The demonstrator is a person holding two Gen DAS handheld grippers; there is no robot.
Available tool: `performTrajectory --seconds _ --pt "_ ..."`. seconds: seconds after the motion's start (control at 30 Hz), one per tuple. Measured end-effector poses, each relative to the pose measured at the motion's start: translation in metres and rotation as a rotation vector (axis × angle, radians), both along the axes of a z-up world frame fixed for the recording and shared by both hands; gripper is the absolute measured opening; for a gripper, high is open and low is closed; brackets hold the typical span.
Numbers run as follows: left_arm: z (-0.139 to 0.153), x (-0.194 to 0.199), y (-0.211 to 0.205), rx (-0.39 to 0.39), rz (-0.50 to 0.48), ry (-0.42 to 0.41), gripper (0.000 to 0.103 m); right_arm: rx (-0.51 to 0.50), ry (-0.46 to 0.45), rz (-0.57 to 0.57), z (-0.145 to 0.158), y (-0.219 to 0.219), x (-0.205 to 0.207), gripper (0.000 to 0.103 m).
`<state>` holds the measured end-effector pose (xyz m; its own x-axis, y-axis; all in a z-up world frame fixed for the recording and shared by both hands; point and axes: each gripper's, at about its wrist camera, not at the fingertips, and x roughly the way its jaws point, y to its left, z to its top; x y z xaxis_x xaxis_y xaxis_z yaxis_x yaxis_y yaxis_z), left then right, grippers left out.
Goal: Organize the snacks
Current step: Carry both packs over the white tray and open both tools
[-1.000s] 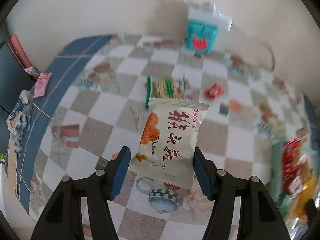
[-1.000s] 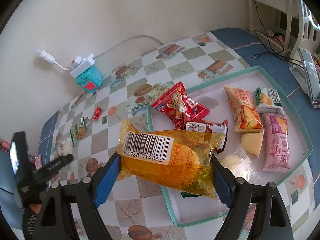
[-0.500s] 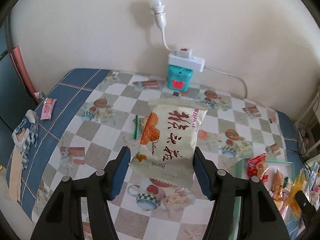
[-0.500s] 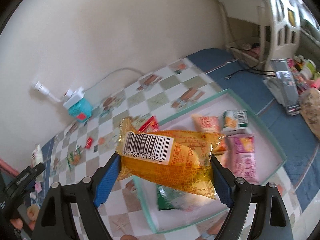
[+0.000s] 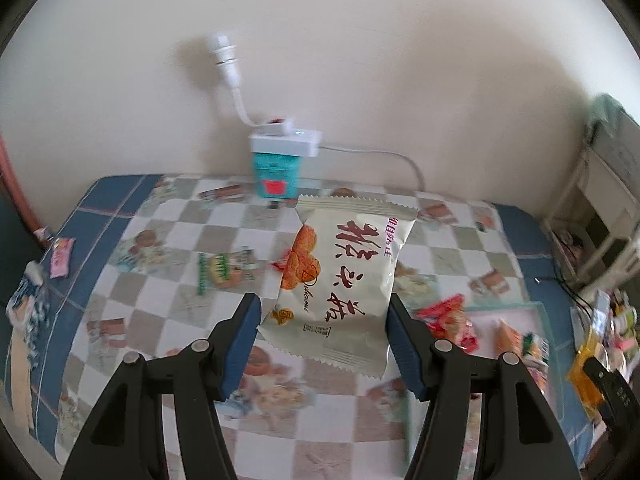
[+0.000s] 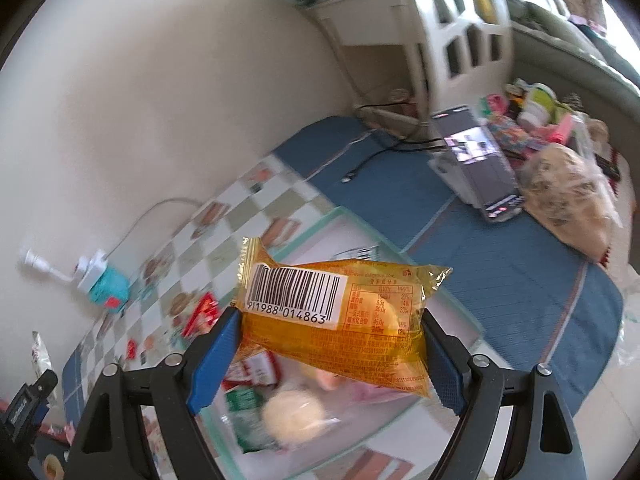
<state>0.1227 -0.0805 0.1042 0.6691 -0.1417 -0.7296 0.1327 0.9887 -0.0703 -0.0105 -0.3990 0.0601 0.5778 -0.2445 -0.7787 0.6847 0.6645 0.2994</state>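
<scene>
My left gripper (image 5: pixel 323 322) is shut on a white snack packet (image 5: pixel 340 276) with red characters, held above the checked tablecloth (image 5: pixel 168 240). My right gripper (image 6: pixel 330 350) is shut on an orange snack packet (image 6: pixel 336 316) with a barcode label, held over the green-rimmed tray (image 6: pixel 404 256). The tray holds several snacks, among them a red packet (image 6: pixel 256 364) and a pale round bun (image 6: pixel 294 412). The tray (image 5: pixel 540 308) also shows at the right of the left wrist view. A green striped snack (image 5: pixel 218 268) and a small red sweet (image 5: pixel 280 264) lie loose on the cloth.
A white power strip on a teal box (image 5: pixel 280 160) stands against the back wall. A pink packet (image 5: pixel 60 256) lies at the table's left edge. In the right wrist view a phone (image 6: pixel 480 168) on a stand, a bagged loaf (image 6: pixel 568 196) and a white shelf (image 6: pixel 452 24) are beyond the tray.
Both grippers have risen and tilted up with their packets still held. The left view swung right toward the tray; the right view swung right toward the phone and shelf.
</scene>
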Motion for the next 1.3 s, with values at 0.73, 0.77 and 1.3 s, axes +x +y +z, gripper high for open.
performTrajectory --seconds 0.73,0.77,1.3 --pt "-0.075 -0.011 -0.129 0.121 -0.280 0.194 0.064 0.059 0.107 -0.008 -0.045 -0.022 0.011 0.087" --pt "-0.080 -0.009 -0.130 0.126 -0.278 0.202 0.064 0.057 0.108 -0.007 -0.048 -0.021 0.014 0.087" --pt "-0.118 0.012 -0.139 0.124 -0.251 0.248 0.065 0.030 0.118 0.030 -0.072 -0.014 0.044 0.087"
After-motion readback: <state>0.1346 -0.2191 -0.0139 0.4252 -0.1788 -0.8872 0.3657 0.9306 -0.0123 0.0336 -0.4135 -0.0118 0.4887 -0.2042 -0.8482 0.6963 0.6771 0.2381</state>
